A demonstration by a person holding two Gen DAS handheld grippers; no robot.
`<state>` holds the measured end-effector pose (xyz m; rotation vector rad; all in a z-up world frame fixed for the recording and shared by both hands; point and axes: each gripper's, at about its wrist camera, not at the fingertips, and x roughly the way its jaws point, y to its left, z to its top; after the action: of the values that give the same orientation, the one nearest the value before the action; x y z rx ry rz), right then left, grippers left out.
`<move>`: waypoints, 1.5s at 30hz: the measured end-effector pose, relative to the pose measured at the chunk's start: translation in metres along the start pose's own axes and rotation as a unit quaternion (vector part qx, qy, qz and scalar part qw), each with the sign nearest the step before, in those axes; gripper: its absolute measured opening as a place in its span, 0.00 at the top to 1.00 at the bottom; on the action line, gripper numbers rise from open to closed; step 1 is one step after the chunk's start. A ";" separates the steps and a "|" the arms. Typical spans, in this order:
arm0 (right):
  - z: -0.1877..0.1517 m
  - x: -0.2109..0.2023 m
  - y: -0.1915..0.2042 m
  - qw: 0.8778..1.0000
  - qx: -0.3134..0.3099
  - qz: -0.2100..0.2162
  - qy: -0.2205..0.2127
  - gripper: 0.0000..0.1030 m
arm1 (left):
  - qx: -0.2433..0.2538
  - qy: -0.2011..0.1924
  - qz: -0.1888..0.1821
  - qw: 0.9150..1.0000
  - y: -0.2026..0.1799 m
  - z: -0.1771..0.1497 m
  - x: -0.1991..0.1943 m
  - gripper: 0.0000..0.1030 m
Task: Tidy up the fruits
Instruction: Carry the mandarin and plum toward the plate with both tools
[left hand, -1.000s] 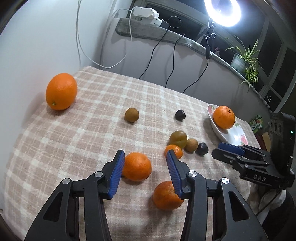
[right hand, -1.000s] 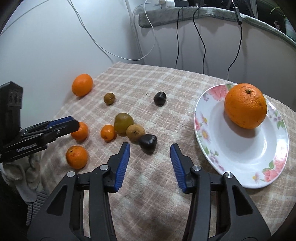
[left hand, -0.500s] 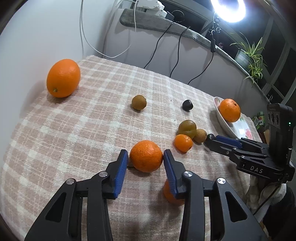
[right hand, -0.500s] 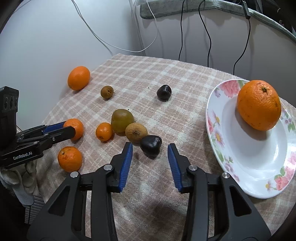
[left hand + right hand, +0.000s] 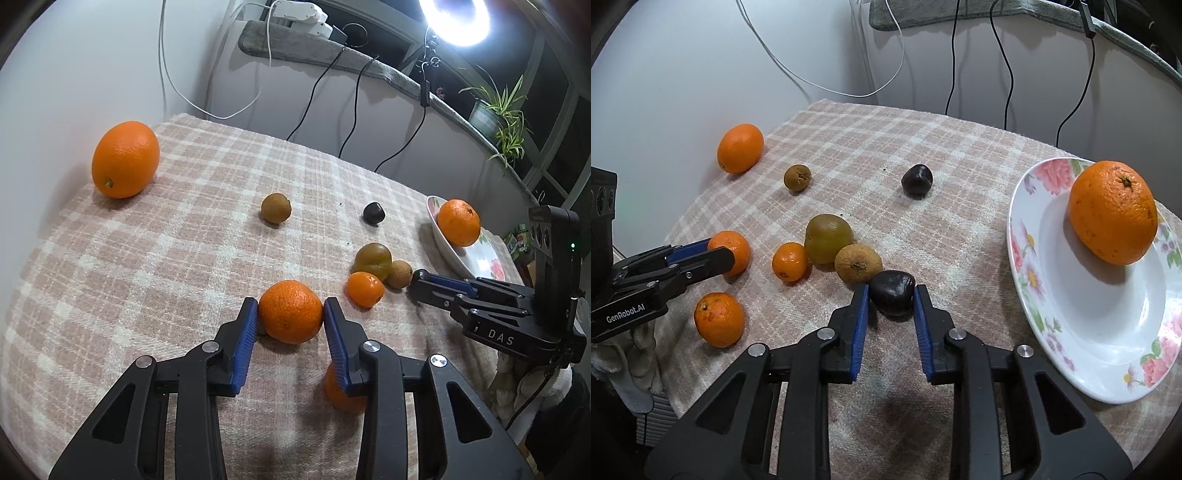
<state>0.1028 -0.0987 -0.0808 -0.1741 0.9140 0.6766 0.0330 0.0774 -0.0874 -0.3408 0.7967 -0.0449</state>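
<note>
My left gripper (image 5: 290, 314) has a tangerine (image 5: 291, 311) between its blue pads (image 5: 246, 332); the jaws are closing and both pads touch its sides. My right gripper (image 5: 891, 295) is shut on a dark, near-black fruit (image 5: 892, 293) resting on the cloth. A flowered white plate (image 5: 1100, 325) at the right holds one large orange (image 5: 1113, 212). Another large orange (image 5: 125, 159) lies at the far left. A second tangerine (image 5: 341, 395) is partly hidden under the left gripper's right finger.
A small tangerine (image 5: 789, 261), a green-brown fruit (image 5: 827, 238) and a brown kiwi (image 5: 857, 263) are bunched just left of the right gripper. One more kiwi (image 5: 798, 178) and a dark fruit (image 5: 916, 180) lie farther back. Cables hang down the wall behind the checked cloth (image 5: 147, 277).
Both grippers moved forward over their fruit and narrowed. The left pads now touch the tangerine and the right pads have shut on the dark fruit.
</note>
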 end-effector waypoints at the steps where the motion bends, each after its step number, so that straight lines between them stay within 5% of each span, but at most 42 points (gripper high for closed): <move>1: 0.000 -0.001 0.000 1.000 0.002 0.001 -0.001 0.76 | -0.001 -0.001 -0.001 1.000 0.000 0.000 -0.001 0.66; 18: -0.003 -0.040 -0.009 0.999 0.023 0.010 -0.039 0.76 | 0.017 -0.031 -0.037 0.999 -0.029 0.017 -0.016 0.66; 45: -0.022 -0.095 -0.093 0.991 0.087 -0.062 -0.082 0.76 | 0.100 -0.015 -0.126 0.987 -0.147 0.033 0.029 0.66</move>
<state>0.1040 -0.2247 -0.0329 -0.0193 0.7927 0.4850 0.0899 -0.0567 -0.0399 -0.2503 0.7082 -0.3538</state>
